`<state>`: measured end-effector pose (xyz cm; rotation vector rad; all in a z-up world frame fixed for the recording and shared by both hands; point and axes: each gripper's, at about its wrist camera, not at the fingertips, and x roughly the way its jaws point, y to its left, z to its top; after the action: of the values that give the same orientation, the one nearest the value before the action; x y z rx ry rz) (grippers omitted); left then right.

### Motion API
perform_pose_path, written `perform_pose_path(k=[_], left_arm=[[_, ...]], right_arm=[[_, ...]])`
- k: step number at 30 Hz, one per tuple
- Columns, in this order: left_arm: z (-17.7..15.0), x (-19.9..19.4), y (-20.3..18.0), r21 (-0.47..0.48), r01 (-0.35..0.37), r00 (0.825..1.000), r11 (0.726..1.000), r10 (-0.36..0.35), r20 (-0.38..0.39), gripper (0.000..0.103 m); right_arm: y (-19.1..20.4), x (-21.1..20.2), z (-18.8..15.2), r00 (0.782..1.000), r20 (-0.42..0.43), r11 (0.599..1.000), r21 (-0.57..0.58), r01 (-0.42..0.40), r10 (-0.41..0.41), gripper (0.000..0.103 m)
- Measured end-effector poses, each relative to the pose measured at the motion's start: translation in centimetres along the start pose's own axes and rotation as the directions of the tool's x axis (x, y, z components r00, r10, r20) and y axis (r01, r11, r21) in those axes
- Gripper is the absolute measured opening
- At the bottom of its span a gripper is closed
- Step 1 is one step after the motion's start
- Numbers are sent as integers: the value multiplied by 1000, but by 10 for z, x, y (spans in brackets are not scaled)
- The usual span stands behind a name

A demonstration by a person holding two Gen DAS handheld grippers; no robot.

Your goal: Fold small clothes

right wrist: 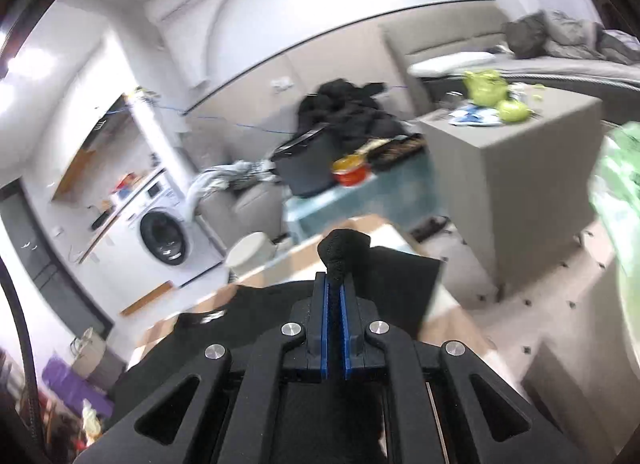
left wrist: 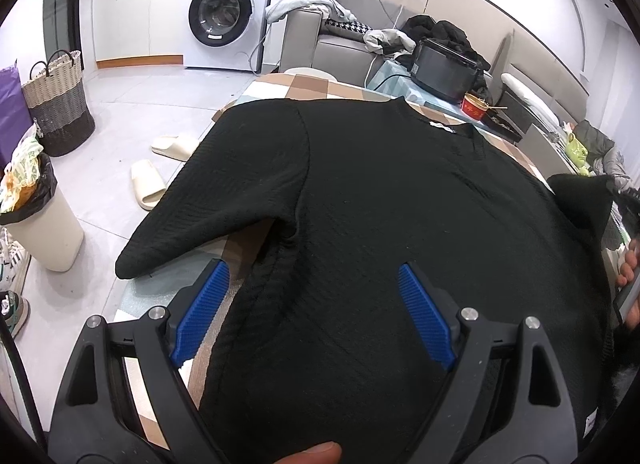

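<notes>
Black top pinched in tilted right hand-held gripper.

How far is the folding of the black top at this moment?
Done: the black top lies spread flat on the checked table. In hand: the right gripper is shut on a pinch of its fabric; the left gripper hovers open over it. Left: no fold shows yet; one sleeve is out flat.

A sweater is lying spread on the table — behind it a pot, seemingly beside a bowl.
</notes>
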<state>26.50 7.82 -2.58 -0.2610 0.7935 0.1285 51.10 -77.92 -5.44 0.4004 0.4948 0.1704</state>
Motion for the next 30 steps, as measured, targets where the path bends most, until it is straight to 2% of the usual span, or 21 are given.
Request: perform_pose_path(k=[2,4,7,8,11,14,15,17,19,21,22,24,25,26,27,28,30], left_arm=[[0,-1,-2,4,-2,1000,1000,2,1,85],[-1,-4,-5,12,-7,1000,1000,7,8,85],[-2,-8,-9,16,-13,1000,1000,13,13,85],[-3,-7,-8,16,-14,1000,1000,14,11,85],[-4,-8,-8,14,-20,1000,1000,20,5,85],[-4,-9,-7,10,-20,1000,1000,20,2,85],[-3,-10,-7,9,-22,1000,1000,22,3,85],[-2,-11,-3,1,-27,1000,1000,27,5,85],[-2,-11,1,-9,-26,1000,1000,26,6,85],[0,-11,4,-21,-32,999,999,32,5,85],[0,-10,6,-26,-34,999,999,34,5,85],[1,-9,12,-45,-37,999,998,37,2,85],[2,-8,14,-58,-36,999,998,37,0,85],[2,-7,20,-85,-33,999,996,33,-2,85],[3,-6,25,-108,-29,1000,994,29,-5,85],[3,-5,31,-131,-28,1000,991,28,-8,85],[2,-5,46,-195,-30,1000,980,28,-15,85]], right_arm=[[16,4,1,992,-38,991,-49,-124,122,5],[36,5,-3,974,-82,967,-129,-222,212,5],[68,17,-25,922,-240,907,-227,-356,302,5],[78,23,-36,895,-318,877,-265,-400,312,5],[90,42,-62,860,-449,856,-318,-407,242,5],[92,62,-82,833,-535,864,-343,-368,143,7],[95,65,-89,813,-569,855,-356,-377,122,10],[95,62,-102,793,-603,835,-390,-388,86,20],[92,63,-106,782,-619,828,-401,-393,71,40],[89,56,-101,782,-615,832,-380,-404,98,46],[86,50,-95,791,-598,836,-364,-411,129,46],[81,45,-88,825,-542,847,-355,-396,159,46],[81,46,-87,843,-520,855,-368,-366,137,45],[85,50,-89,852,-514,865,-377,-332,102,43],[85,58,-95,846,-528,874,-376,-309,71,31],[86,66,-104,825,-564,874,-377,-306,45,27],[91,73,-118,791,-611,860,-401,-316,6,26]])
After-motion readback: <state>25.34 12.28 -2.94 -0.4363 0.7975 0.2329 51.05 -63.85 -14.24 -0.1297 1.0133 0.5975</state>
